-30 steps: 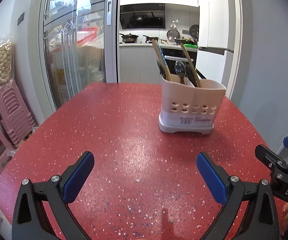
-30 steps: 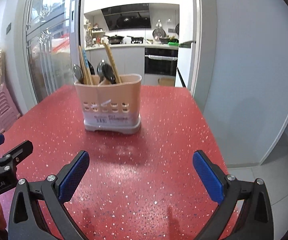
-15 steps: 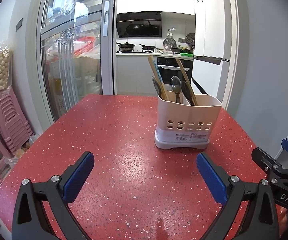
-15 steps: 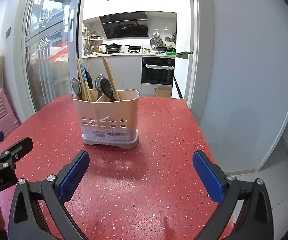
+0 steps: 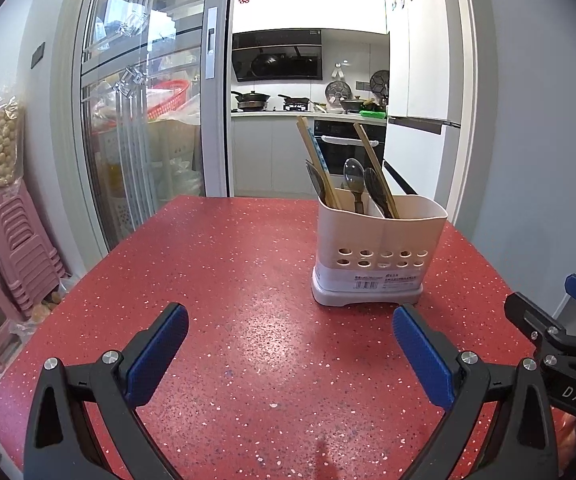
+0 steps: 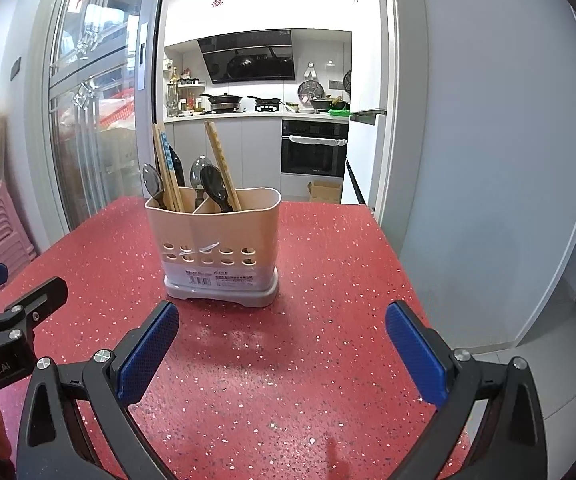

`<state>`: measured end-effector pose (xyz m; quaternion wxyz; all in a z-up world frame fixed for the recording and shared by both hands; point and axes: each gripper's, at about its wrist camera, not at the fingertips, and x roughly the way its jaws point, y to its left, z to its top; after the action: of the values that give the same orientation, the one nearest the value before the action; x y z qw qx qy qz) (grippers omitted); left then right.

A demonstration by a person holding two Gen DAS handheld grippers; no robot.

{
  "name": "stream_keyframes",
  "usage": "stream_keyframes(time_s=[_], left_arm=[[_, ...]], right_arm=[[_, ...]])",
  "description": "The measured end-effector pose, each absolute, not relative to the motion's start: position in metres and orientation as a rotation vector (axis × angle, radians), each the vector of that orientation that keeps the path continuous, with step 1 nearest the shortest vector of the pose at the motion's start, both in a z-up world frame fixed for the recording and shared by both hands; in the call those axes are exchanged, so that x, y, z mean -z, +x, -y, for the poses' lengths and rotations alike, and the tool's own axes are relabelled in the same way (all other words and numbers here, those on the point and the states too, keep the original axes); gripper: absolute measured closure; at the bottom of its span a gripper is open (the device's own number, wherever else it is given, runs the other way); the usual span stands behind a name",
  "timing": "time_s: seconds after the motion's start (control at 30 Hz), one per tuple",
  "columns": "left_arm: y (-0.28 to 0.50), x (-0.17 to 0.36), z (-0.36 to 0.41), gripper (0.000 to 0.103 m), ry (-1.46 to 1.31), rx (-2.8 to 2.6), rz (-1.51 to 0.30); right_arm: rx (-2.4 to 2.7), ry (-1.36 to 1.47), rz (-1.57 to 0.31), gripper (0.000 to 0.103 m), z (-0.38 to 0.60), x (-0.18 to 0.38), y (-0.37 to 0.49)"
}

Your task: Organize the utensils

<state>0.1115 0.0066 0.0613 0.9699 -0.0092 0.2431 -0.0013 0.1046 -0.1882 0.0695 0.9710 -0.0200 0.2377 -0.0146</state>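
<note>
A red speckled table (image 5: 216, 264) fills the scene. The left hand-held gripper (image 5: 289, 350) hovers above it, released, jaws spread wide. Ahead stands a beige utensil holder (image 5: 379, 248) with chopsticks (image 5: 315, 160) and spoons (image 5: 353, 172) upright inside. The right hand-held gripper (image 6: 282, 346) is likewise released and empty.

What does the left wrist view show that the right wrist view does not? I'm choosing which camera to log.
Only the left wrist view shows the white fridge with magnets and the red basket behind the glass door.

Only the right wrist view shows the cardboard box on the kitchen floor and the bottles beside the stove.

Both show the utensil holder with chopsticks and spoons on the red table, and each open hand-held gripper: left, right.
</note>
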Motion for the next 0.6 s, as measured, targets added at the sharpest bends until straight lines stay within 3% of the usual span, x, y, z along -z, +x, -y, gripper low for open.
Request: stream_keyframes(time_s=[0.6], left_arm=[[0.1086,-0.0586,-0.0059,0.0,-0.028,0.004,-0.496]], right_arm=[[0.035,-0.028,-0.483,0.0,0.1905,-0.0678,0.1035]])
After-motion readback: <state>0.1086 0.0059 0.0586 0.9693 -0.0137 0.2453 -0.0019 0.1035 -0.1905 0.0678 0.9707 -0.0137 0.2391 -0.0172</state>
